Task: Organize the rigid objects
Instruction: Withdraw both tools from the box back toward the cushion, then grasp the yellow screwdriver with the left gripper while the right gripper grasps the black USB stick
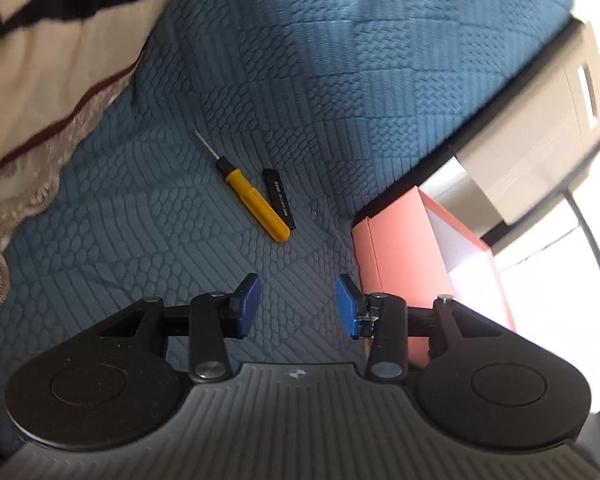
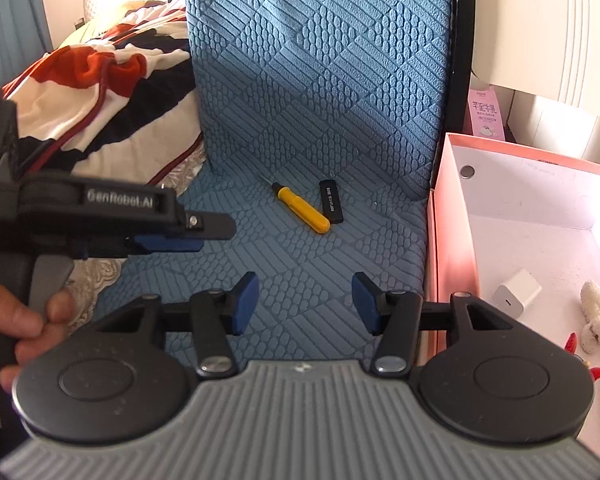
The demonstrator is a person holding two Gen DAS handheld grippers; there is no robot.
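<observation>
Yellow plastic-handled screwdriver [image 2: 301, 209] touching black rectangular USB stick [image 2: 331, 201], mid-frame on blue quilted bed cover [image 2: 319, 80]. Left gripper [image 1: 297, 306], right gripper [image 2: 304, 302]: fingers released, empty. Step: approach; next, grasp, transfer to pink cardboard box [image 2: 443, 240] at right.

A home bedroom is indicated. A bed is covered with a blue quilted bedspread [image 2: 319, 92], and a striped blanket [image 2: 112, 92] in cream, red and black is bunched along its left edge. Beside the right edge a pink cardboard box [image 2: 451, 208] is seen, with a white phone charger [image 2: 517, 294] and a plush toy [image 2: 597, 316] inside.
</observation>
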